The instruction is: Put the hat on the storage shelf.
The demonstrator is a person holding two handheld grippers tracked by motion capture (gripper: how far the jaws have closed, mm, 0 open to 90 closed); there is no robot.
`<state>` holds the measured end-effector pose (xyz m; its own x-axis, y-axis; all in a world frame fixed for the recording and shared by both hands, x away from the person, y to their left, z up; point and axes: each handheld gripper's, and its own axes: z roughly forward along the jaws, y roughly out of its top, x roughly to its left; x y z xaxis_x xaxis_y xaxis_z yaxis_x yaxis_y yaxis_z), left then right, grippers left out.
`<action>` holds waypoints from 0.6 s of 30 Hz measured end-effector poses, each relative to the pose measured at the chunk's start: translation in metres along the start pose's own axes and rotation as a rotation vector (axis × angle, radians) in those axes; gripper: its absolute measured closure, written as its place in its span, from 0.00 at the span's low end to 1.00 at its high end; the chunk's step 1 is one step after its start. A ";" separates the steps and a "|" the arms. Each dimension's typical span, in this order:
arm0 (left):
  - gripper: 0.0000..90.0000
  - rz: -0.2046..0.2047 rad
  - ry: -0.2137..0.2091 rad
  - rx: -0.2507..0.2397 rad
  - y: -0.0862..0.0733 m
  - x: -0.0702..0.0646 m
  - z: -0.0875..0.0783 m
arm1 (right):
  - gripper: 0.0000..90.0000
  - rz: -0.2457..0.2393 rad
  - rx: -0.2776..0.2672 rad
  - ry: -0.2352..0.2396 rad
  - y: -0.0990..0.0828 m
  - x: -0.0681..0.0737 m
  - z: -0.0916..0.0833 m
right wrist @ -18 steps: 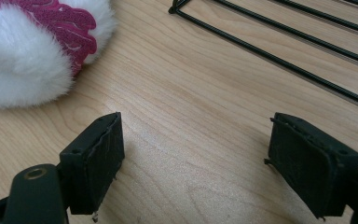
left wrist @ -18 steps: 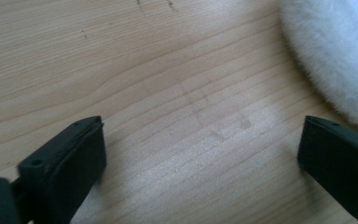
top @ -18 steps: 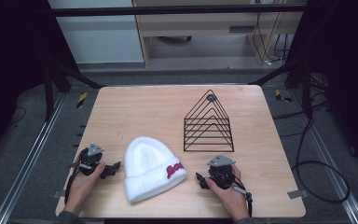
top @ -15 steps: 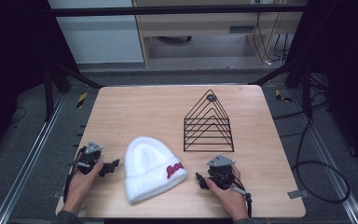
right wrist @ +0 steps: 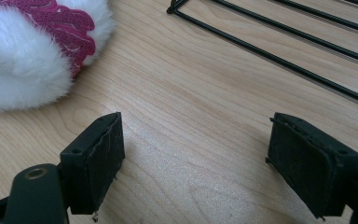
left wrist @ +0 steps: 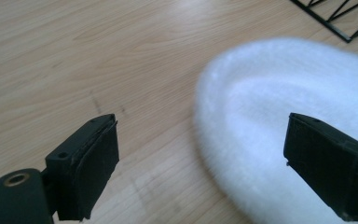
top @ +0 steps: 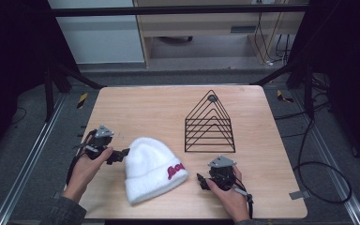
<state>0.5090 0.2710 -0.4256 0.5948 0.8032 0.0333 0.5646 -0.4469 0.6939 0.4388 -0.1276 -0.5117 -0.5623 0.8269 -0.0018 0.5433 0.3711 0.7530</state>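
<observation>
A fluffy white beanie [top: 150, 166] with red embroidery [top: 176, 171] lies on the wooden table [top: 145, 108], near the front. My left gripper [top: 119, 156] sits just left of it, open, jaws pointing at the crown. In the left gripper view the beanie [left wrist: 279, 107] spreads past the right pad [left wrist: 326, 163], and the gripper [left wrist: 205, 172] has wood under its left half. My right gripper [top: 202, 183] is open to the right of the cuff. In the right gripper view the gripper [right wrist: 196, 163] has bare wood between its jaws, with the beanie [right wrist: 28, 60] at upper left, apart from them.
A black wire rack [top: 209, 124] shaped like a triangle stands right of centre, behind the right gripper; its base wires [right wrist: 284, 46] cross the top of the right gripper view. Dark floor, metal rails and cables [top: 318, 173] surround the table.
My left gripper has shifted a little farther up the table and closer to the beanie. The right gripper and the beanie have stayed in place.
</observation>
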 end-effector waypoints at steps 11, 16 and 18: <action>0.13 -0.012 -0.040 0.059 0.031 -0.007 0.024 | 0.21 0.000 0.000 0.000 0.000 0.000 0.000; 0.12 0.001 -0.043 0.076 0.034 -0.009 0.032 | 0.21 0.000 0.000 -0.001 0.000 0.000 0.000; 0.13 0.009 -0.043 0.089 0.034 -0.008 0.032 | 0.21 -0.002 -0.001 -0.003 0.000 0.000 0.000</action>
<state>0.5414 0.2364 -0.4254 0.6233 0.7819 0.0073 0.6063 -0.4892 0.6270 0.4392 -0.1277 -0.5119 -0.5612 0.8277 -0.0052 0.5420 0.3722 0.7535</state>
